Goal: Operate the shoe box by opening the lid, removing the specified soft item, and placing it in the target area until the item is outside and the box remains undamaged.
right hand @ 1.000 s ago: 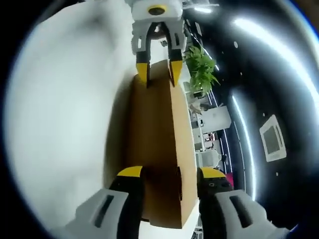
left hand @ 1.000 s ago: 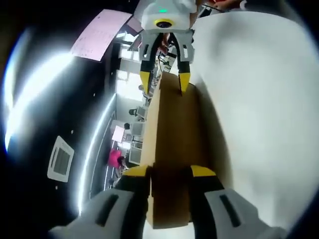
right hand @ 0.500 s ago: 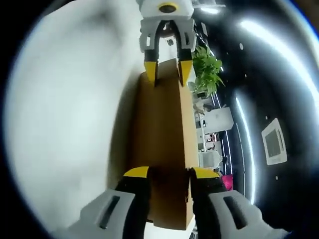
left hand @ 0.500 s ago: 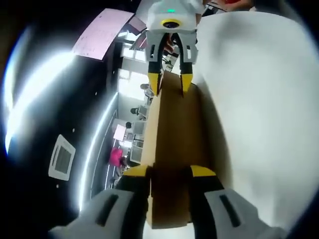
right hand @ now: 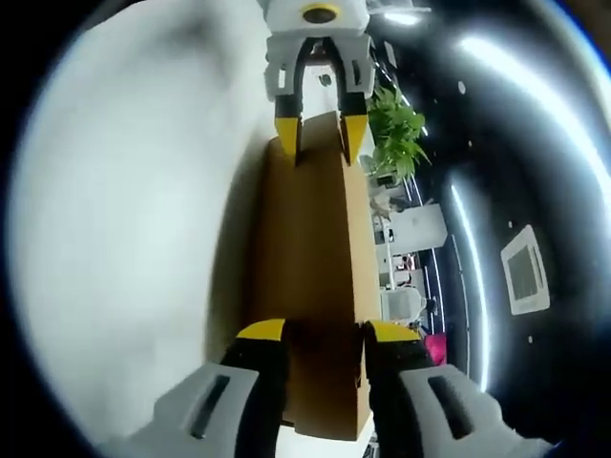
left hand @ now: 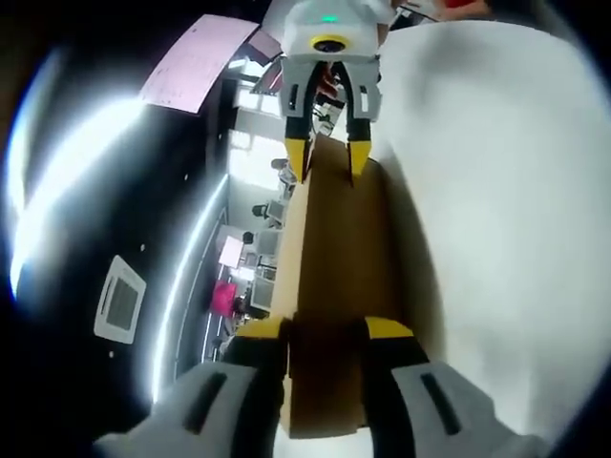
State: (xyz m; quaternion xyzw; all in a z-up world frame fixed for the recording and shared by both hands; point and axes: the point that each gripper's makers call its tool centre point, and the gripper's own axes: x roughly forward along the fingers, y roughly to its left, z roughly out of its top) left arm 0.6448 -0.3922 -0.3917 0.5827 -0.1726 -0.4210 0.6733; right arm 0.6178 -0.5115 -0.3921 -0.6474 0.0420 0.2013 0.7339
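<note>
Two grippers hold one brown cardboard panel [left hand: 334,286], which I judge to be the shoe box lid, by its opposite ends. My left gripper [left hand: 325,334] is clamped on the near end, my right gripper [right hand: 320,334] on the other. Keep both grips level and lift together, without twisting, so the cardboard does not crease. The soft item cannot be made out. Beside the panel lies a white table [left hand: 496,191]. Beyond it: a dark ceiling with light strips [left hand: 57,181] and a potted plant [right hand: 391,129].
</note>
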